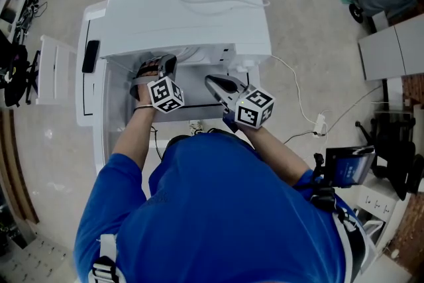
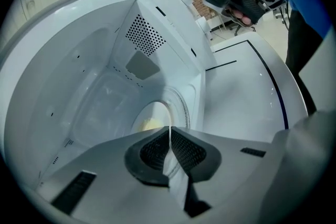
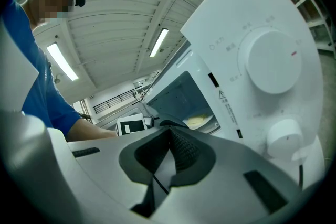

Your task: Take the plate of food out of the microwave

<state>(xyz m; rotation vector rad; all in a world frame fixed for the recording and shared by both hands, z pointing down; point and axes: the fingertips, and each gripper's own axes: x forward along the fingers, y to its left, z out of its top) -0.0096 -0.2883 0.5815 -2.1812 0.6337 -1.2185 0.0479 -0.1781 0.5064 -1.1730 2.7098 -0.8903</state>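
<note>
The left gripper (image 2: pixel 169 131) reaches into the open microwave (image 1: pixel 192 10), its jaws clenched on the thin near rim of the white plate (image 2: pixel 153 113), which shows edge-on between the pads. The plate sits inside the cavity at lower centre of the left gripper view, pale yellow food (image 2: pixel 149 124) on it; being round, it shows no long axis, and its gripped edge faces the opening. The right gripper (image 3: pixel 169 131) has its jaws pressed together on nothing and hangs outside, aimed at the microwave's front beside the large dial (image 3: pixel 273 60).
</note>
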